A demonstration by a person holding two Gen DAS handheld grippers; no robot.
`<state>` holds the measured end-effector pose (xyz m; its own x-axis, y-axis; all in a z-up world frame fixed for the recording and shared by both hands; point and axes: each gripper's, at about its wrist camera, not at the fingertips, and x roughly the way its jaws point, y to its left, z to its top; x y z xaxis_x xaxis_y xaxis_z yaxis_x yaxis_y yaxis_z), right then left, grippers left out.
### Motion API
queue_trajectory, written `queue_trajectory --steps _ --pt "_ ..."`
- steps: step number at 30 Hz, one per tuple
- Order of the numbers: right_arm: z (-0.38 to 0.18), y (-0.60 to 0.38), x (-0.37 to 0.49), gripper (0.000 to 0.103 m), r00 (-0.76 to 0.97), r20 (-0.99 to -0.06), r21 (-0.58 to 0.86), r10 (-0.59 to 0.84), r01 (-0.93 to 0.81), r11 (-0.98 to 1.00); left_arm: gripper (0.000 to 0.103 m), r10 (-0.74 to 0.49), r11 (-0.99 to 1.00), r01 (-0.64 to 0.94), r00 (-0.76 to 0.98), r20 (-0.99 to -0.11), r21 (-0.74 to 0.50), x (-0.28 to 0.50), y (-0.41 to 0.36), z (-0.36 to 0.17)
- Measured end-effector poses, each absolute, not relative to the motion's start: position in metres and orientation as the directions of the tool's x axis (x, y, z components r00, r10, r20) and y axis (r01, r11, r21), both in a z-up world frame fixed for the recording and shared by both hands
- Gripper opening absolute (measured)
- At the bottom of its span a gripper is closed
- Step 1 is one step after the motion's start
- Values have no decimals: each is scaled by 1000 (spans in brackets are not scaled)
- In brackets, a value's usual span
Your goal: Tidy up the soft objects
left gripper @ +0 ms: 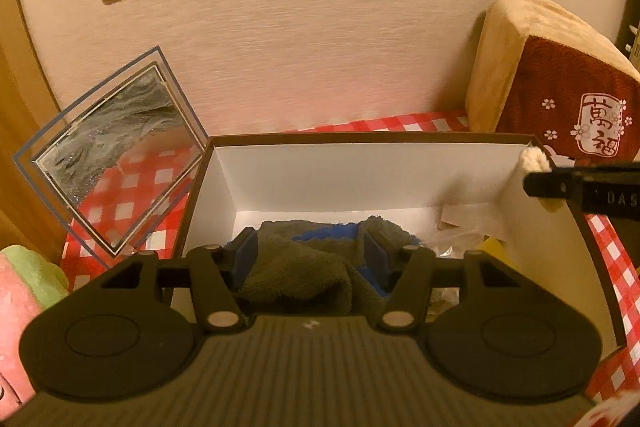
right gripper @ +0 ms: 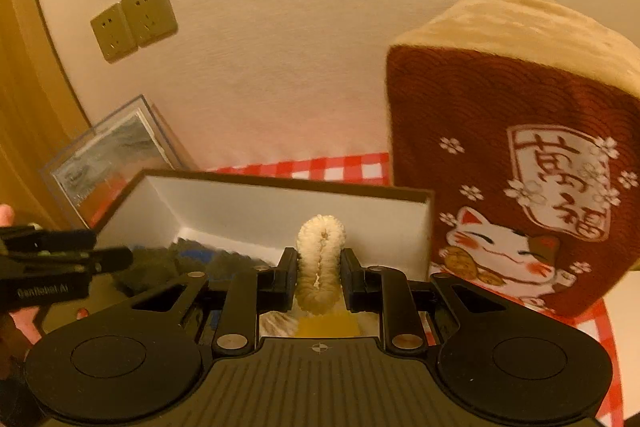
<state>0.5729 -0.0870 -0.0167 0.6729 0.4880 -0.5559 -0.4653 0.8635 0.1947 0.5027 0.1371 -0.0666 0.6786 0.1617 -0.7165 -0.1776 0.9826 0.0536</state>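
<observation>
Towel (left gripper: 304, 267), dark grey-green with blue patches, is lying bunched on the floor of the open box (left gripper: 360, 163), toward its left end, and the left gripper (left gripper: 314, 251) is sitting right over it with its jaws spread wide, one blue pad on each side and neither one pressing the cloth. So that one looks dropped off already.

Over on the other side the right gripper (right gripper: 318, 267) is hanging above the right end of the box, and the cream fuzzy thing (right gripper: 320, 259) is standing between its jaws with its long axis running straight away from the camera. Jaws are only partly apart; from this angle I can't really tell whether the pads are pinching it or just flanking it. The right hand is clearly the nearer one for it, and the free floor of the box lies straight below and ahead.

Stuff around: big plush lucky-cat cushion (right gripper: 520, 167) is crowding the box's right wall, a clear framed picture (left gripper: 116, 155) is leaning at the left, and there's crinkly plastic wrap (left gripper: 460, 227) in the box's right part. Red checked cloth is covering the bench (left gripper: 616, 267).
</observation>
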Motion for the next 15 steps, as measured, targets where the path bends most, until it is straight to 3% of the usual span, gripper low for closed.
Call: queue_trajectory --steps 2,5,15 --pt "-13 -85 575 59 691 -539 198 482 -452 870 57 168 982 -179 677 -716 61 502 137 -66" --pt "-9 -87 574 62 710 -501 205 495 -458 865 59 168 982 -177 679 -715 63 500 136 -64" --pt "-4 -99 568 65 715 -503 215 486 -441 871 62 161 984 -171 694 -701 57 491 131 -53"
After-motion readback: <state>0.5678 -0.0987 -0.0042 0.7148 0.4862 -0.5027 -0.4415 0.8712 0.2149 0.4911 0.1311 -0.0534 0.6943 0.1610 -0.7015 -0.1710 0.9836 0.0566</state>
